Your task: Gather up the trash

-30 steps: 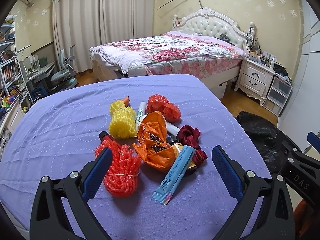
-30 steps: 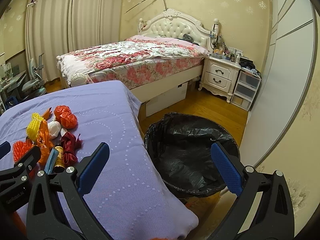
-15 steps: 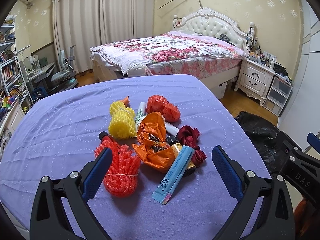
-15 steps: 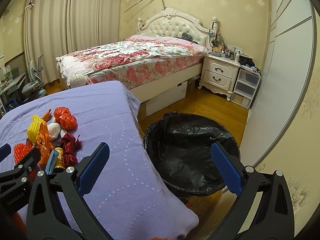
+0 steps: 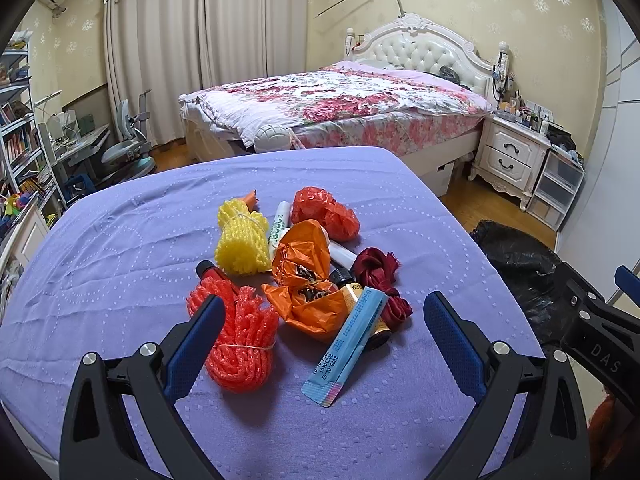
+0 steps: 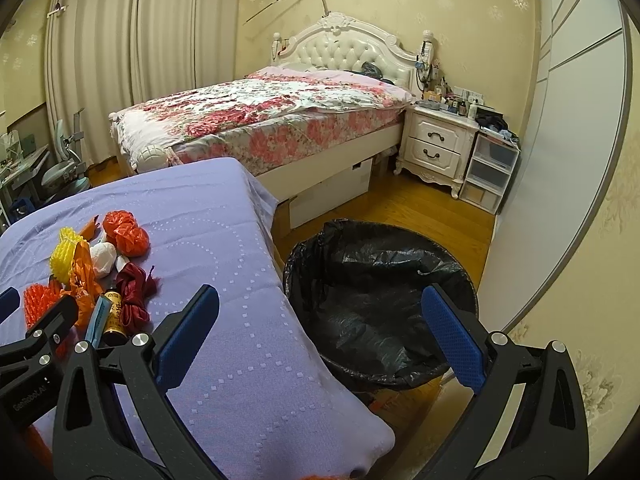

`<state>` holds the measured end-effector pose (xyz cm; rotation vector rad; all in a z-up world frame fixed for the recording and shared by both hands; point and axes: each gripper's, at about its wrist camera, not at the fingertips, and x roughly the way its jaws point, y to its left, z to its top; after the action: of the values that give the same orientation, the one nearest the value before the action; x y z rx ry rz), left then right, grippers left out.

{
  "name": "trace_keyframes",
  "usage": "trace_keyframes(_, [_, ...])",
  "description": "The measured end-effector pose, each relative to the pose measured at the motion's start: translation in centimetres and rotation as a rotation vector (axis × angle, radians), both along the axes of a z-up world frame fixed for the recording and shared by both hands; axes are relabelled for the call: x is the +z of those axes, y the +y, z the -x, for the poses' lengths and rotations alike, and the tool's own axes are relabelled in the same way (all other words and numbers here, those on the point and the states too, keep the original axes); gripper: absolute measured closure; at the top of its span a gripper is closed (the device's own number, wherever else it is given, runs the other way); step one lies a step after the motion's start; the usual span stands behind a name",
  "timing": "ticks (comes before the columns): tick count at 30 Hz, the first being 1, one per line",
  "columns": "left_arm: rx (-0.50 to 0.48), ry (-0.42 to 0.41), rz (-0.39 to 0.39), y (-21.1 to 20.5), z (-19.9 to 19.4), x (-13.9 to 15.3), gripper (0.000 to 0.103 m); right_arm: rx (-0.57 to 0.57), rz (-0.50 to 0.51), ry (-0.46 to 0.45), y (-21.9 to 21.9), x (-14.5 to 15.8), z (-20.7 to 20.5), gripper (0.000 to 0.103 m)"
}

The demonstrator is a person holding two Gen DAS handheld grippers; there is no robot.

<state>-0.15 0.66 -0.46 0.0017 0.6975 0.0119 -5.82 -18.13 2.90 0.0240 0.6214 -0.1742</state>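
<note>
We hold the left gripper [image 5: 324,344] with jaws spread wide over the trash pile [image 5: 304,276] on the purple table [image 5: 120,264]; our right gripper [image 6: 320,344], jaws equally spread and empty, hovers beside the black-lined bin [image 6: 376,300] on the floor.

A bed [image 5: 352,108] with a white tufted headboard [image 5: 420,50] and a rose-patterned quilt stands against a yellow wall [image 5: 500,4] papered with pale floral motifs. Just beside it, a white nightstand [image 5: 510,158] with two drawers carries small clutter, and clear plastic drawers [image 6: 490,172] stand next to that. Long beige curtains [image 5: 192,40] are drawn shut. A bookshelf [image 5: 18,136], desk and grey chair [image 5: 130,148] fill the left. The floor [image 6: 420,212] is warm wood.
</note>
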Motion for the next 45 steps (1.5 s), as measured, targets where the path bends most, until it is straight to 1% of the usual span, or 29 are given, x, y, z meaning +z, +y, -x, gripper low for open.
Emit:
trace_keyframes(26, [-0.004, 0.004, 0.002, -0.2, 0.0, -0.4, 0.006, -0.003, -0.001, 0.007, -0.1, -0.1, 0.0, 0.004])
trace_keyframes(45, [-0.026, 0.014, 0.004, -0.9, 0.4, -0.1, 0.007, -0.004, -0.004, 0.012, -0.3, -0.2, 0.1, 0.004])
